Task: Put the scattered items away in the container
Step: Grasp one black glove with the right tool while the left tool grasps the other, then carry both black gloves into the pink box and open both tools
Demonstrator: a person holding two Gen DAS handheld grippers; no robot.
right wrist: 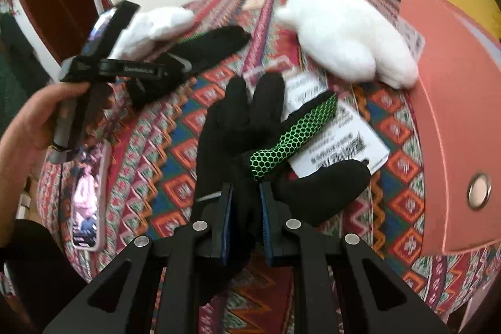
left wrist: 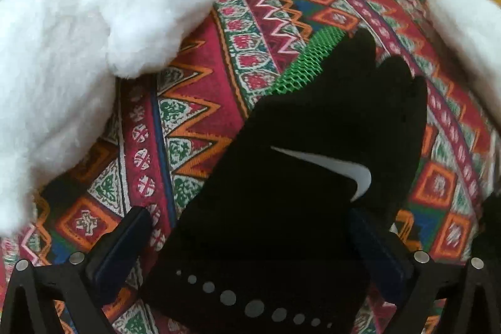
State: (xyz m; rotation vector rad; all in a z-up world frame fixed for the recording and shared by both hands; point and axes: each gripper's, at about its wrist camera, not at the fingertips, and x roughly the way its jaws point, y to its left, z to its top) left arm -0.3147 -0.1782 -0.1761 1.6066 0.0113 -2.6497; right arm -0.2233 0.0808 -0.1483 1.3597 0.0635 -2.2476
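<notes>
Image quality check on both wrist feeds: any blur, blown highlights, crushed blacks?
Left wrist: sharp on the patterned cloth; the black glove is crushed to a silhouette, the white fluffy mitten nearly blown out; heavy fisheye curving. Right wrist: motion blur across the left gripper and cloth; the glove's green mesh stays crisp.

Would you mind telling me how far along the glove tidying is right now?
Nothing looks packed yet; the pink container shows only its outer side. In hand: the right gripper is shut on a black glove with green mesh, and the left gripper sits open around the second black glove. Left: the white fluffy mittens and the paper tag on the bedspread.
</notes>
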